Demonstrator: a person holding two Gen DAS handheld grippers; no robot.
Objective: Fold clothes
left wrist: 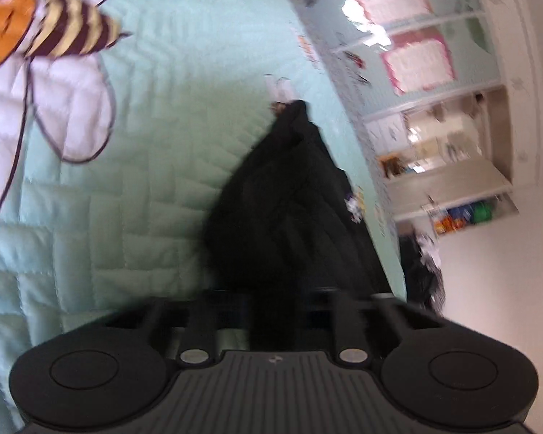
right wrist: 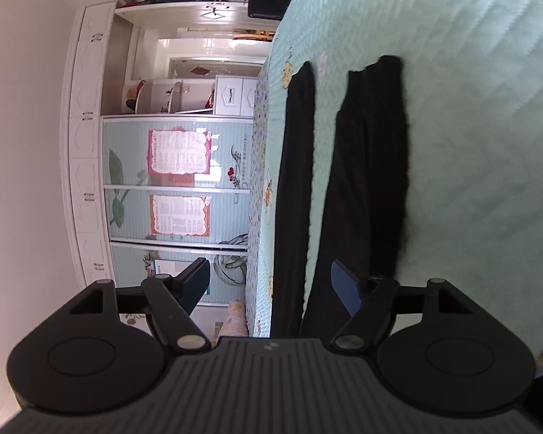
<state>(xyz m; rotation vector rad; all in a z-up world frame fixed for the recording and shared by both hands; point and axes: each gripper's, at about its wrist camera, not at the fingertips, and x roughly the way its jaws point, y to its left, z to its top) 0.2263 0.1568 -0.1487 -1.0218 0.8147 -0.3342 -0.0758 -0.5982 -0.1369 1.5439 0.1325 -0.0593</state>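
The black garment [left wrist: 289, 209] lay on the bed's mint quilted cover [left wrist: 144, 181], close to the bed's side edge that faces the wardrobe [right wrist: 177, 181]. In the left wrist view it rose as a bunched, tapering heap running away from the left gripper [left wrist: 271, 307]. Dark cloth filled the gap between that gripper's linkages; its jaws were drawn close together and appeared clenched on the garment, though blur hid the pads themselves. A bee appliqué [left wrist: 65, 32] sat on the cover toward the far side of the bed, well apart from the garment.

In the right wrist view the garment showed as two long dark strips, one [right wrist: 297, 188] lying along the bed's edge, the other [right wrist: 373, 166] further in on the cover. The right gripper [right wrist: 271, 285] had its jaws spread wide and released, with the blue-faced fingers [right wrist: 345, 289] apart and nothing pressed between them; the near end of the garment lay beneath them.
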